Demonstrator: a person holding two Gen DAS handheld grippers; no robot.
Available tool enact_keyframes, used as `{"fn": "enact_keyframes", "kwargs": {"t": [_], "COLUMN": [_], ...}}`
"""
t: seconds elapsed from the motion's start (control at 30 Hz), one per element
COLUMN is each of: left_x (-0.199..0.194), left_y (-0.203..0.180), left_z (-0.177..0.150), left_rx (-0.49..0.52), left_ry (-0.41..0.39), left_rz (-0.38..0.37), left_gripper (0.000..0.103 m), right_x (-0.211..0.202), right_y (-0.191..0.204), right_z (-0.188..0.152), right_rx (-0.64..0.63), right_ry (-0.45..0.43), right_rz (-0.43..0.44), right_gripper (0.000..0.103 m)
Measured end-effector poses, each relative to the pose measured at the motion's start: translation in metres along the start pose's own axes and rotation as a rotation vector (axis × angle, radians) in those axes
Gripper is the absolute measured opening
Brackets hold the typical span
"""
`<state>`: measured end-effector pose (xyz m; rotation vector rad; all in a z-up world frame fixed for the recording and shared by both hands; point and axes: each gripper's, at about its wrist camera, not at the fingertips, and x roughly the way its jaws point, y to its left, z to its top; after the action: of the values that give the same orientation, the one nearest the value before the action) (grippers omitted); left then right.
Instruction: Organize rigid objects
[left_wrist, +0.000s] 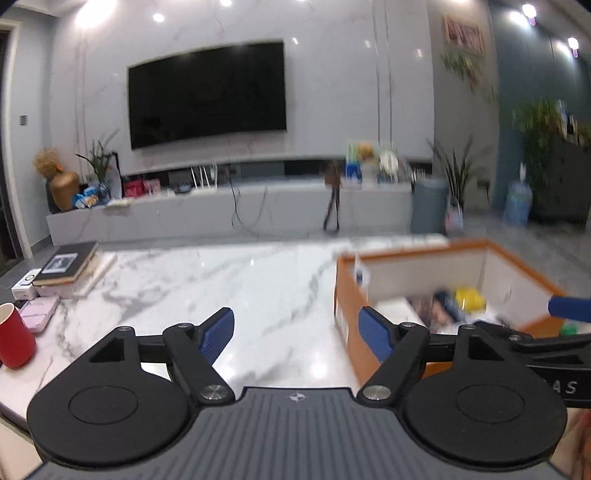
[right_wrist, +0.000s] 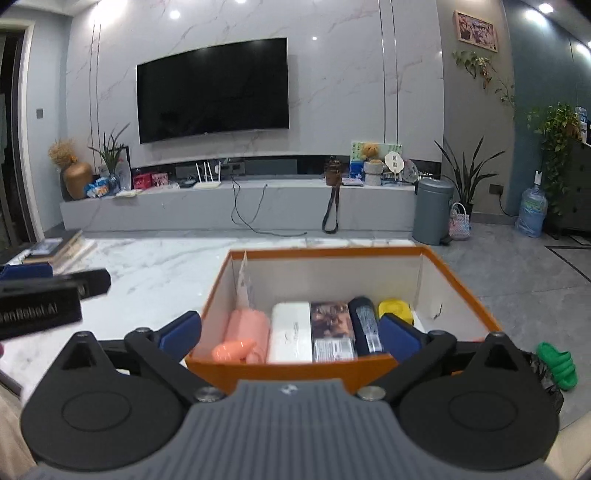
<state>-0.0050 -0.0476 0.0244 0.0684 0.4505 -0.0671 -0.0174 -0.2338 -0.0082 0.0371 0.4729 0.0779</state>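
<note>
Orange box long axis running away from camera, items inside lying lengthwise, left gripper and right gripper both wide, empty

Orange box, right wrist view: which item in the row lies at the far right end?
The yellow item, tucked against the right wall of the orange box. It sits right of the dark bottle; the pink, white and printed items lie further left.
</note>
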Motion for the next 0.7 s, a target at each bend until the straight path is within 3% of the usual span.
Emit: {"fn": "enact_keyframes", "kwargs": {"t": [0.7], "left_x": [0.026], "left_y": [0.017], "left_z": [-0.027], "left_rx": [-0.036], "left_ry": [0.149], "left_rz": [0.015], "left_gripper": [0.091], "right_x": [0.02], "right_y": [-0.005], "right_z": [-0.013], "right_rx": [0.049], "right_ry": [0.031], "right_rz": [-0.016], "right_gripper": [0.1]}}
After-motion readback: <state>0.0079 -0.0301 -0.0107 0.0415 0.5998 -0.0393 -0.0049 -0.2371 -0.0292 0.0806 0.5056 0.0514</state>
